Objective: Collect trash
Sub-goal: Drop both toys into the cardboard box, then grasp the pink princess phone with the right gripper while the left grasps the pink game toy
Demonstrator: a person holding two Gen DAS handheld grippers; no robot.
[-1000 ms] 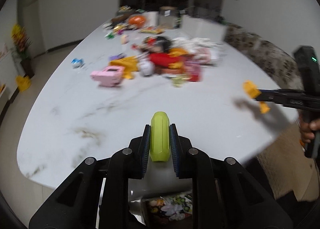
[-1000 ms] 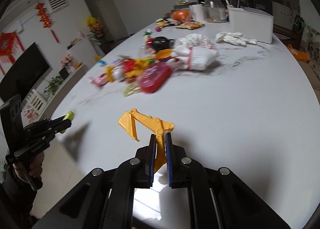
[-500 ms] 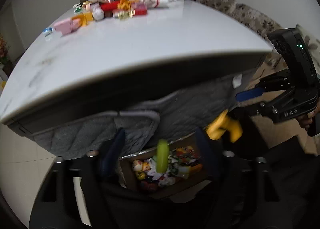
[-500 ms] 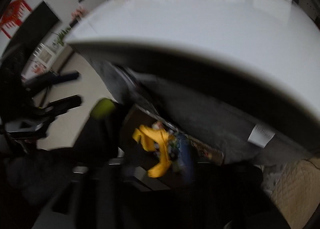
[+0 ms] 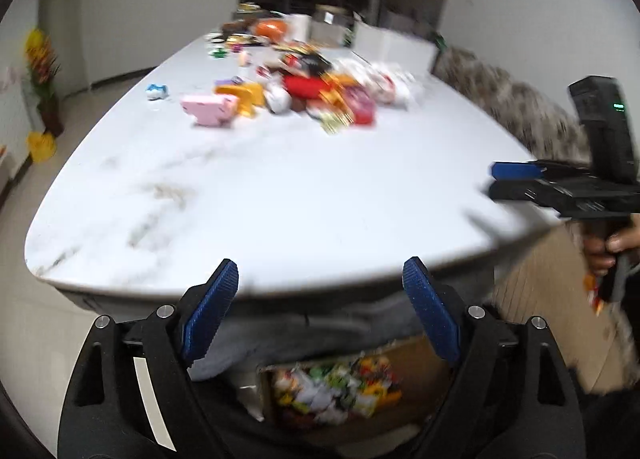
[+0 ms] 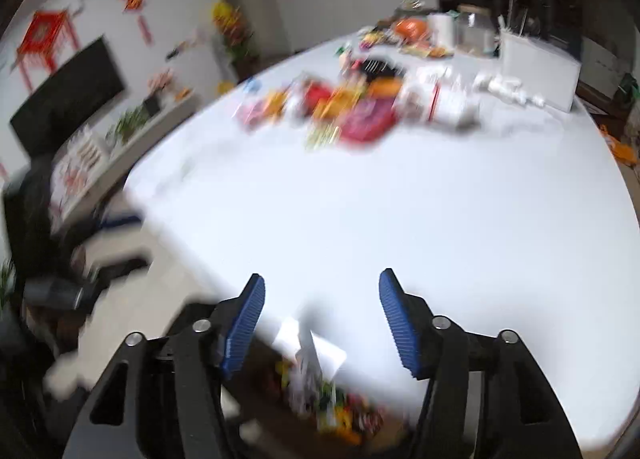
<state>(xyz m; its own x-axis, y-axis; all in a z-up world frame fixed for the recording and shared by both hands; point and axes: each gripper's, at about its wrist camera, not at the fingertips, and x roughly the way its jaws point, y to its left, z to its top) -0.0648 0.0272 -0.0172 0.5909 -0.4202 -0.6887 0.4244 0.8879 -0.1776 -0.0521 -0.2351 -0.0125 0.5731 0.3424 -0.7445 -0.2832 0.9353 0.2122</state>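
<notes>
Now both tools are empty: the left tool (image 5: 320,291) and the right tool (image 6: 322,301) have just been opening and stand apart at the near edge of the white marble desk (image 5: 280,195). Below that edge a brown cardboard box (image 5: 420,363) holds colourful trash (image 5: 336,387). More bright litter (image 5: 304,95) is heaped mid-desk.
</notes>
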